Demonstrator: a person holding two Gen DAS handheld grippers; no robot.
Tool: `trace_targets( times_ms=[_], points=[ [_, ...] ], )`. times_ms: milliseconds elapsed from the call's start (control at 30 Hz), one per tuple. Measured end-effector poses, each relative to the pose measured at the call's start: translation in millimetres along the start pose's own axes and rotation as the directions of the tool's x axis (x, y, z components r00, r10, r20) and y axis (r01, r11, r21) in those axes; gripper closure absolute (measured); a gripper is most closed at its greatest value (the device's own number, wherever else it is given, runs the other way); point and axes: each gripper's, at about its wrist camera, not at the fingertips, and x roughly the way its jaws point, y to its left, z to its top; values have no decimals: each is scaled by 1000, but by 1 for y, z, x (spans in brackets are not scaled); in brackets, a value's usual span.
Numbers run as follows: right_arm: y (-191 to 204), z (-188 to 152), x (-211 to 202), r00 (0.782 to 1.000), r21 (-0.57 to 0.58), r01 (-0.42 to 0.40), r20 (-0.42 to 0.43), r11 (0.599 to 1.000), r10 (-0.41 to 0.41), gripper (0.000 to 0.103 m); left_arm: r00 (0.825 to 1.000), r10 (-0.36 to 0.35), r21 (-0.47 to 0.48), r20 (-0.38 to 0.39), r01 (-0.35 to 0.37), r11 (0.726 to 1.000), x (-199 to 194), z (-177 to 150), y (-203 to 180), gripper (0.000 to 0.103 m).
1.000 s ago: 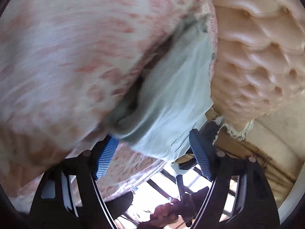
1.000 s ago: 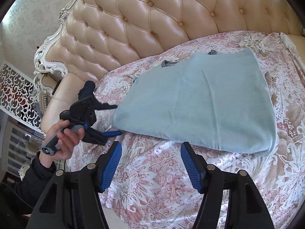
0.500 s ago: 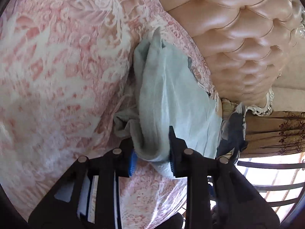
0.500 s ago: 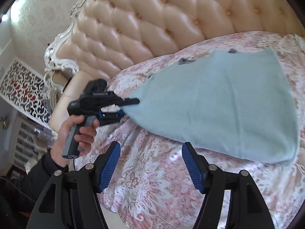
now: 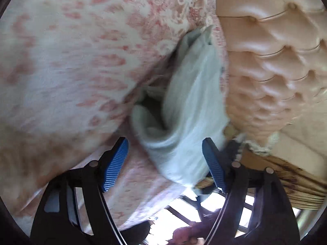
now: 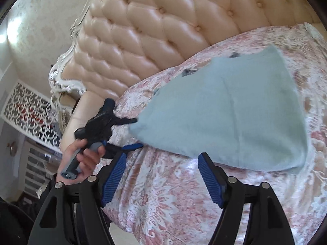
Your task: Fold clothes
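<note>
My left hand-held gripper (image 5: 165,162) is spread, its fingers flanking the light blue garment (image 6: 231,112). My right hand-held gripper (image 6: 161,176) is spread above the bed (image 6: 163,200), holding nothing.

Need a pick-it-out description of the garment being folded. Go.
Find the tufted peach headboard; below it lies the pink floral bedspread. The garment is the plain pale-blue cloth on that bedspread, the only unpatterned fabric there.

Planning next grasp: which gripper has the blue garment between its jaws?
The left gripper: a corner of the light blue garment lies between its open jaws. The right gripper, also open, frames only floral bedspread.
</note>
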Motion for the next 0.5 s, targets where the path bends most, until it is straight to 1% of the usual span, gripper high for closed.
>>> trace_targets(
  times_ms=[33, 67, 100, 133, 167, 200, 233, 267, 300, 367, 400, 467, 500],
  points=[
    [4, 0, 5, 1000, -8, -4, -6, 1000, 4, 29, 999, 23, 49, 24, -25, 998, -3, 1, -7, 27],
    [8, -1, 9, 1000, -11, -4, -11, 1000, 4, 28, 997, 60, 119, 58, -67, 991, -7, 1, -17, 36],
    [11, -1, 14, 1000, -13, -5, -15, 1000, 5, 28, 992, 99, 190, 81, -113, 975, -8, -1, -25, 69],
    [14, -2, 18, 1000, -16, -6, -20, 1000, 5, 28, 985, 140, 262, 97, -161, 952, -8, -5, -34, 87],
    [18, -2, 23, 1000, -18, -6, -24, 1000, 6, 27, 977, 179, 331, 116, -208, 920, -8, -9, -42, 89],
    [21, -2, 27, 1000, -21, -7, -29, 1000, 6, 24, 965, 215, 399, 149, -258, 880, -7, -16, -49, 90],
    [24, -3, 32, 999, -23, -8, -33, 1000, 7, 24, 950, 247, 462, 193, -310, 831, -6, -26, -57, 90],
    [27, -3, 36, 999, -26, -5, -37, 1000, 4, 24, 932, 274, 520, 239, -361, 774, -5, -36, -64, 90],
    [28, -2, 39, 999, -30, 4, -39, 1000, -6, 23, 908, 295, 578, 299, -418, 701, -3, -49, -72, 90],
    [27, 0, 43, 999, -26, 30, -38, 999, -31, 23, 861, 319, 655, 397, -509, 558, 2, -74, -81, 90],
    [25, 2, 41, 999, -19, 40, -24, 999, -41, 24, 836, 330, 679, 439, -549, 487, 6, -86, -84, 90],
    [21, 7, 36, 998, 3, 60, 9, 998, -60, 23, 779, 348, 706, 521, -623, 338, 19, -110, -87, 90],
    [15, 9, 29, 997, 29, 68, 38, 997, -69, 23, 751, 361, 703, 553, -653, 281, 29, -119, -92, 91]
  ],
)
